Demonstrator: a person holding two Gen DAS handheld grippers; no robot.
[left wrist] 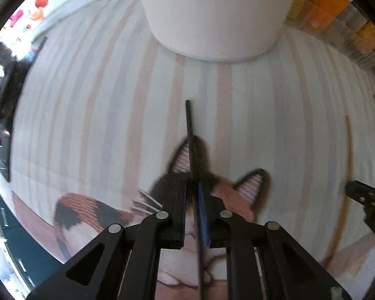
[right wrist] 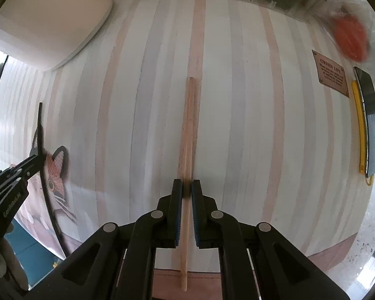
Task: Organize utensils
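Striped in pale pink, grey and white, the woven placemat with a calico cat printed at its near edge point(left wrist: 107, 105) covers the work surface, with a large white rounded container point(left wrist: 212, 12) at its far side and orange cartons in a clear rack point(left wrist: 337, 12) behind.

Your left gripper point(left wrist: 192, 200) has the thin black chopstick point(left wrist: 191, 137) between its pads, its tip pointing toward the white container; the jaws look slightly slack around it, so I cannot tell whether the grip is firm. Your right gripper point(right wrist: 185, 195) is clenched on the pale wooden chopstick point(right wrist: 188, 130), held along one of the mat's pink stripes.

You appear to be carrying both sticks toward the container. Keep each one upright and snug up the left pads before tilting. Bring the tips over the container rim one at a time so the sticks do not cross, and release only once the tip is inside.

As for writing, the brown plaque point(right wrist: 333, 75) at the mat's right edge is headed "GREEN LIFE"; its smaller lines are too fine to read. White lettering runs along the left gripper's body in the right wrist view, but it is too blurred to make out.
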